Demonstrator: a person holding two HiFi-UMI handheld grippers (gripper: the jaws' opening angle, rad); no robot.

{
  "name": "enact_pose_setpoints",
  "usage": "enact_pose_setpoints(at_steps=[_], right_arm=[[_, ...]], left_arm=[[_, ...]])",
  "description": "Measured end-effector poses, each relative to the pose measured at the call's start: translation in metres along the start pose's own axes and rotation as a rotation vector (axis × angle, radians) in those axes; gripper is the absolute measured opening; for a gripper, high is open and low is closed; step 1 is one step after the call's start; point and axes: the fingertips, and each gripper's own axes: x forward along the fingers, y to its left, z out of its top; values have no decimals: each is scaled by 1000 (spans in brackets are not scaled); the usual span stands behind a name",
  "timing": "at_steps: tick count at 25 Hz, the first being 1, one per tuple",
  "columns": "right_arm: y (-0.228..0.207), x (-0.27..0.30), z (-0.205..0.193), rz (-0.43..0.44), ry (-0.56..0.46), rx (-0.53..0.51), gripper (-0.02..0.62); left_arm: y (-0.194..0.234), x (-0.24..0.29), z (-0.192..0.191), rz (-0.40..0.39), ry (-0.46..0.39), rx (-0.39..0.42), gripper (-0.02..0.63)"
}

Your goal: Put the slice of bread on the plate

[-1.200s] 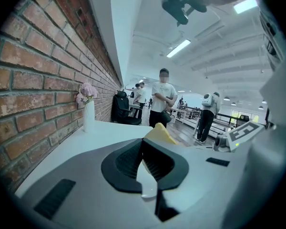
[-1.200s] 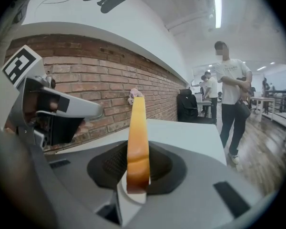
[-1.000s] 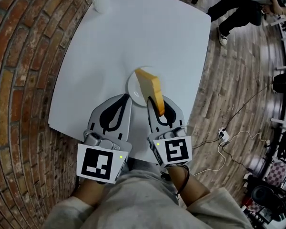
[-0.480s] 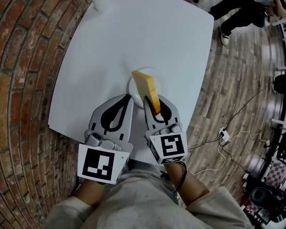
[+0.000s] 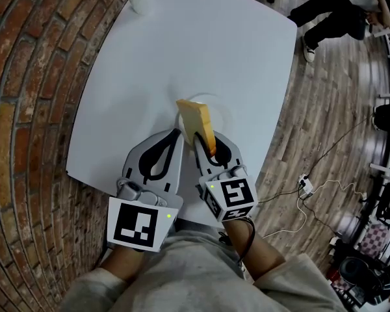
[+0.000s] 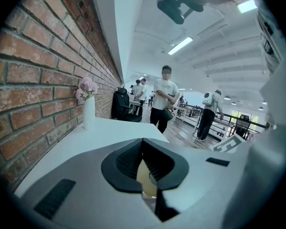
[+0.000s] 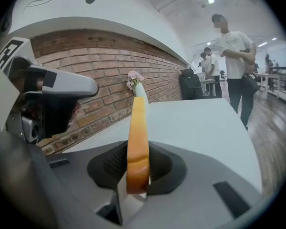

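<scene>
So this is the placing step, basically. The right hand-held gripper (image 5: 205,145) has the slice of bread (image 5: 194,118) pinched by its lower end, jaws closed down to the slice's thickness, and the slice stands up on edge, not flat. From the head view it sits right over the near side of the plate (image 5: 221,114), which is white on a white counter (image 5: 182,44) and pretty hard to pick out. Can't tell if the bread's bottom edge is touching the plate or hanging just above it. The left hand-held gripper (image 5: 161,156) is parked just beside it on the counter side, jaw tips together, nothing gripped. The next move probably calls for getting the slice low and tipping it over so it lands flat inside the rim, then opening the jaws and backing out without dragging it off. A tall, floppy slice could easily flop the wrong way.
</scene>
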Motion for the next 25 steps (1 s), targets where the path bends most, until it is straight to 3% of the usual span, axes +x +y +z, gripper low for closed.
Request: enact_pose_setpoints(at_steps=[14,20,25], right_arm=[[-18,10,-15,24,38,179,98],[-29,12,-17,-12,62,129,120],[-30,14,-16,-42,75,30,132]], left_arm=[[3,2,-2,8,9,12,9],[2,4,-3,5,12,13,9],[1,4,-3,-2,7,5,9]])
